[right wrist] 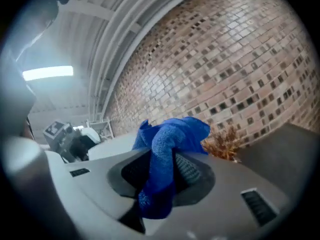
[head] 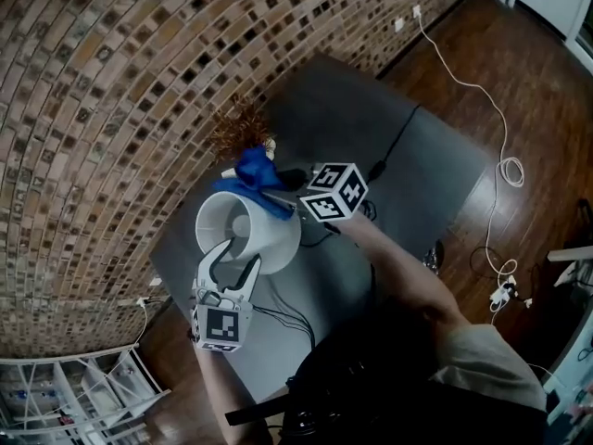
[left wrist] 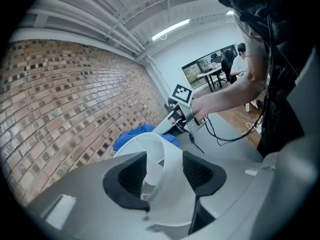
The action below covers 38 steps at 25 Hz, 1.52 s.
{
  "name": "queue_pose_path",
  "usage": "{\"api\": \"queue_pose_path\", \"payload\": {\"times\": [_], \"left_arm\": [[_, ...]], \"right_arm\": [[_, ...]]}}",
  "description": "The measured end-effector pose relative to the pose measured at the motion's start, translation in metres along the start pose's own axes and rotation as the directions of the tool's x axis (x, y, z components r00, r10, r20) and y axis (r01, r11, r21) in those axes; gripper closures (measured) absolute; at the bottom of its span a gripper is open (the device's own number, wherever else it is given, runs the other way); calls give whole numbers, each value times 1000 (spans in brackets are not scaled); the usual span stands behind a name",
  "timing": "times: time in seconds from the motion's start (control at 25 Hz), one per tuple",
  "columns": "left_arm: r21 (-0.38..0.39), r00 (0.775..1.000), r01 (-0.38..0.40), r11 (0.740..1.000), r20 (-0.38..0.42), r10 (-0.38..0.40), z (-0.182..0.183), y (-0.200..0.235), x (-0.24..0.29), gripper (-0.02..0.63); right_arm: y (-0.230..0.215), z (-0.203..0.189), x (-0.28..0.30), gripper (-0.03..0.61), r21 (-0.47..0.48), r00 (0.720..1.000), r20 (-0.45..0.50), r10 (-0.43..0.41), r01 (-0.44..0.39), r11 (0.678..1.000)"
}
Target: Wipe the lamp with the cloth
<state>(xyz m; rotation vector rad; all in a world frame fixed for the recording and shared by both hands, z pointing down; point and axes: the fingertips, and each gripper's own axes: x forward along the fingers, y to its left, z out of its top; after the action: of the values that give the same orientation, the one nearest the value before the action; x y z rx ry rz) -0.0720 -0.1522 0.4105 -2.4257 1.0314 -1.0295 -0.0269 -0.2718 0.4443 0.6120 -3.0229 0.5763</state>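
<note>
A brick wall point(head: 111, 82) backs the grey bench point(head: 435, 156). Dark wooden floor point(head: 519, 91). White shelving point(head: 74, 397). Ceiling strip light point(left wrist: 172, 29) on.

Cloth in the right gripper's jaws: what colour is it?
Bright blue. The cloth shows best in the right gripper view.

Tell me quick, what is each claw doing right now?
Left claw: open, straddling the lampshade rim, not clamped.
Right claw: closed on the blue cloth.
</note>
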Motion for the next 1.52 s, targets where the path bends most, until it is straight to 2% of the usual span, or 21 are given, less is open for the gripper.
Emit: {"api": "queue_pose_path", "payload": {"times": [0.16,0.24,0.32,0.4,0.52,0.64,0.72,0.76,0.84,0.96,1.04,1.12,1.2,1.24,1.32,1.36,1.44,1.52], "left_arm": [[-3,1000,-14,1000,12,14,2,3,0,380],[-9,1000,-22,1000,19,22,3,4,0,379],[-28,999,-22,999,34,23,5,6,-2,379],[-67,997,-19,998,70,24,8,8,-4,379],[-107,993,-14,994,117,27,13,11,-6,379],[-154,983,3,988,183,25,17,12,-9,379],[-196,973,27,980,230,19,17,14,-13,382],[-213,968,42,976,251,14,17,14,-15,388],[-233,957,68,970,290,2,17,15,-19,394],[-221,949,88,971,316,-14,17,16,-21,403],[-209,946,91,974,324,-18,19,15,-21,403],[-212,940,91,973,341,-13,20,15,-21,403],[-227,932,100,969,363,-11,21,15,-23,403],[-234,926,111,966,378,-15,22,16,-24,403],[-244,910,141,959,413,-28,22,17,-26,405],[-247,902,155,957,431,-35,22,18,-28,410],[-244,885,178,953,464,-47,22,20,-31,428],[-239,867,195,951,496,-53,23,21,-33,431]], "right_arm": [[-47,-59,-4,463,1,983,-146,-107,108,994],[-64,-90,-10,463,-13,957,-227,-179,181,983],[-73,-106,-22,463,-14,934,-259,-247,253,967],[-66,-93,-37,463,14,936,-201,-289,298,955],[-27,-27,-58,463,24,961,-14,-276,276,961],[37,46,-72,463,-77,971,170,-170,185,980],[79,60,-69,463,-194,975,196,-102,140,971],[93,52,-62,463,-264,982,161,-95,136,955],[106,16,-47,463,-411,986,63,-153,166,897],[94,-40,-44,462,-538,958,10,-288,248,805],[78,-83,-51,462,-585,929,-64,-366,262,768],[63,-125,-59,462,-594,896,-163,-413,246,766],[52,-151,-69,463,-555,867,-237,-438,250,794],[50,-151,-75,463,-515,861,-247,-444,271,813],[55,-120,-87,463,-429,872,-193,-449,337,838],[63,-91,-92,463,-415,882,-132,-452,365,833],[88,-28,-94,463,-472,897,12,-443,395,788],[119,15,-86,463,-592,906,94,-412,384,708]]}}
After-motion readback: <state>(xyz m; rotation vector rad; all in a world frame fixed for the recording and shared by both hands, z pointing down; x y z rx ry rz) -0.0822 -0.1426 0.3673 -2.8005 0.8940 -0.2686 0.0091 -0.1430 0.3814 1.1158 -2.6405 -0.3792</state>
